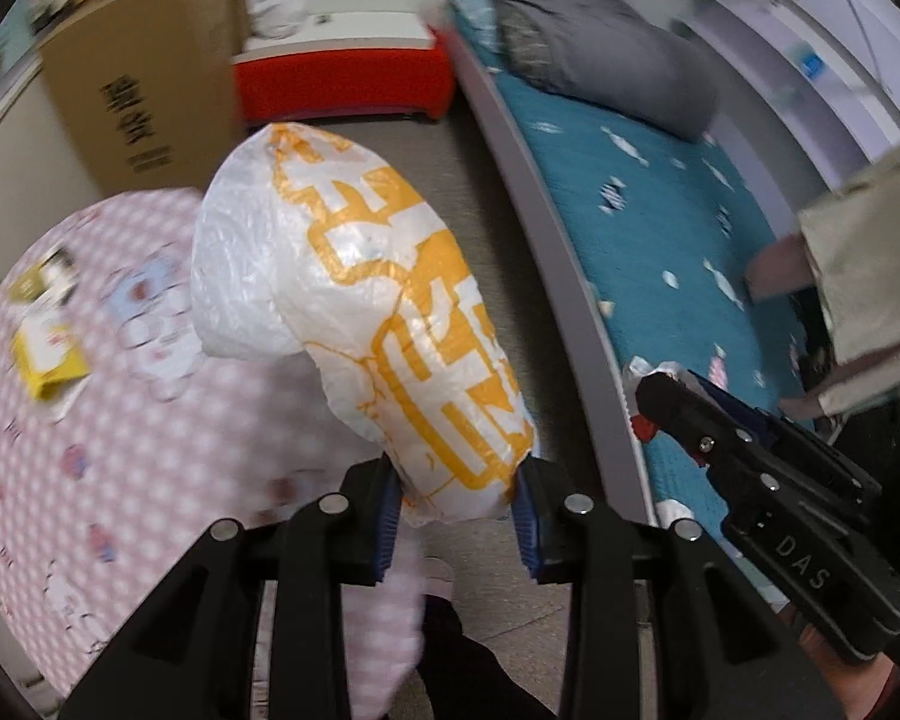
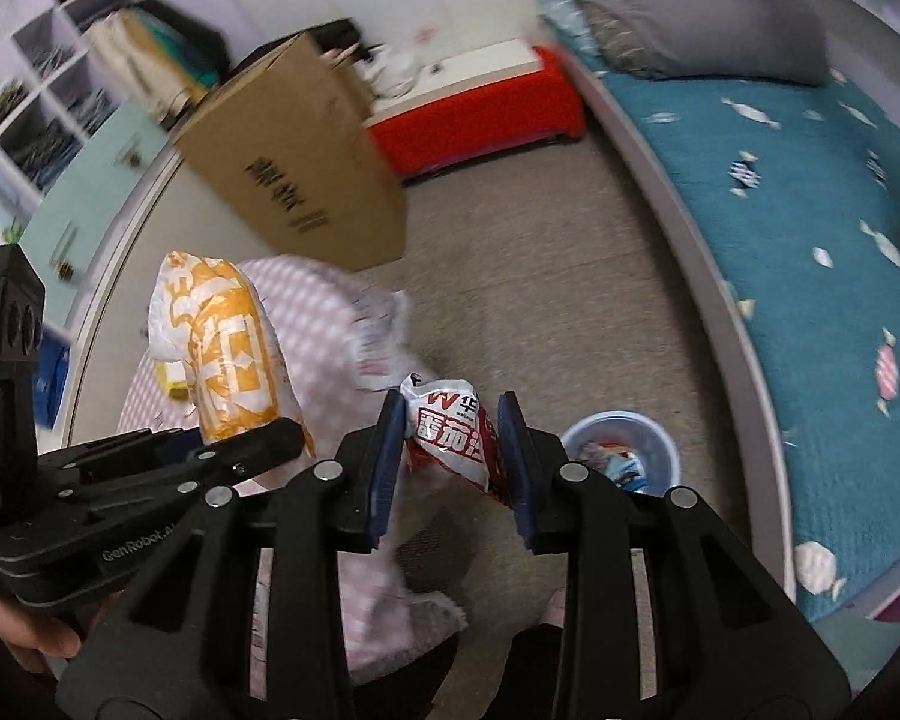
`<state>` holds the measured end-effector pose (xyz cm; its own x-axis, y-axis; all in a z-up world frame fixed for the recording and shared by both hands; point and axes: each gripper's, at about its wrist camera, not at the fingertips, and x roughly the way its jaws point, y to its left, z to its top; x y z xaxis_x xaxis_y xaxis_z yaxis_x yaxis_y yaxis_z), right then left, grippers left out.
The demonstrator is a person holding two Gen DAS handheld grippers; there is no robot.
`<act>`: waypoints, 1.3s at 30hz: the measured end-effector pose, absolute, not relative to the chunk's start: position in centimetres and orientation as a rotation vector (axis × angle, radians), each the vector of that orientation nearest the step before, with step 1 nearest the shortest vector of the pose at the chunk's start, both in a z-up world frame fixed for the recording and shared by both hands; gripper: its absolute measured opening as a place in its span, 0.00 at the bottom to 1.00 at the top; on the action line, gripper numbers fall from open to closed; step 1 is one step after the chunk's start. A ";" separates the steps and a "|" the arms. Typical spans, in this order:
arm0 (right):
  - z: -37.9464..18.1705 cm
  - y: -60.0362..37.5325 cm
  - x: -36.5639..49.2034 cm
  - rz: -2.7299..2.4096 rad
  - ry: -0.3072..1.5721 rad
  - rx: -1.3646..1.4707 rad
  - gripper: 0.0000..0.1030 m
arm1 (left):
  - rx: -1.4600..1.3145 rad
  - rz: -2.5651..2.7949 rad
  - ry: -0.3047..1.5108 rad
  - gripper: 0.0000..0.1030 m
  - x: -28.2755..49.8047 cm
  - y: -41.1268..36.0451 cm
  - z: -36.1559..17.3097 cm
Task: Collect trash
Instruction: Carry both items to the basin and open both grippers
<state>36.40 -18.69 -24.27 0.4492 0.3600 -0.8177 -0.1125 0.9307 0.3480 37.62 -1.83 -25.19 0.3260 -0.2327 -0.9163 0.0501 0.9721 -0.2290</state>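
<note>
Above the pink checked surface (image 1: pixel 90 420), white-and-orange bag (image 1: pixel 390 312) pinched by left tongs (image 1: pixel 457 516); red-and-white sachet (image 2: pixel 450 438) pinched by right tongs (image 2: pixel 450 468), near bin (image 2: pixel 624 450)

"DAS" on right gripper (image 1: pixel 660 414), "GenRobot" (blurred, perhaps) on left gripper (image 2: pixel 270 438)

Bag (image 1: pixel 354 324): white crumpled plastic with large orange print, puffed out, held by its lower end between the left gripper's (image 1: pixel 457 519) pads, rising up and leftward above the pink checked cloth (image 1: pixel 90 450).

Packet (image 2: pixel 450 438): small, white and red with printed characters, creased, pinched upright between the right gripper's (image 2: pixel 453 468) pads.

Bin (image 2: pixel 630 450): pale blue, round, on the floor, holding wrappers.
</note>
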 end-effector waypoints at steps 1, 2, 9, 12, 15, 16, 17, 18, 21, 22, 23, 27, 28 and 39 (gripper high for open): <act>-24.2 -19.7 36.3 0.285 1.065 0.265 0.31 | -0.159 -0.203 1.227 0.30 37.7 -3.0 -25.2; -24.2 -21.0 36.1 0.269 1.062 0.276 0.31 | -0.148 -0.217 1.227 0.30 37.8 -3.9 -25.1; -23.8 -25.8 35.9 0.229 1.040 0.331 0.33 | -0.099 -0.267 1.233 0.30 38.6 -9.3 -24.8; -23.8 -26.8 36.0 0.211 1.032 0.359 0.51 | -0.090 -0.271 1.240 0.30 38.9 -10.1 -24.9; -23.9 -27.4 36.1 0.215 1.031 0.373 0.51 | -0.078 -0.272 1.247 0.30 39.0 -10.5 -24.8; -23.9 -27.7 36.1 0.213 1.030 0.373 0.52 | -0.076 -0.273 1.250 0.30 39.1 -10.6 -24.9; -23.8 -27.9 36.3 0.213 1.028 0.375 0.52 | -0.074 -0.274 1.252 0.30 39.2 -10.8 -24.9; -23.8 -28.1 36.3 0.212 1.026 0.378 0.52 | -0.068 -0.276 1.253 0.30 39.3 -11.1 -24.9; -23.6 -28.7 36.3 0.202 1.019 0.385 0.53 | -0.054 -0.285 1.254 0.30 39.5 -11.9 -24.9; -23.6 -28.9 36.3 0.199 1.017 0.387 0.53 | -0.050 -0.289 1.254 0.30 39.5 -12.1 -24.8; -23.6 -29.1 36.3 0.195 1.016 0.388 0.53 | -0.046 -0.293 1.255 0.30 39.6 -12.3 -24.8; -23.4 -29.8 36.3 0.185 1.010 0.393 0.53 | -0.032 -0.306 1.255 0.31 39.8 -13.2 -24.7; -23.4 -30.1 36.3 0.181 1.009 0.395 0.53 | -0.029 -0.309 1.255 0.31 39.9 -13.5 -24.7; -23.2 -32.1 36.0 0.140 0.994 0.417 0.54 | 0.002 -0.343 1.265 0.31 40.6 -15.1 -24.9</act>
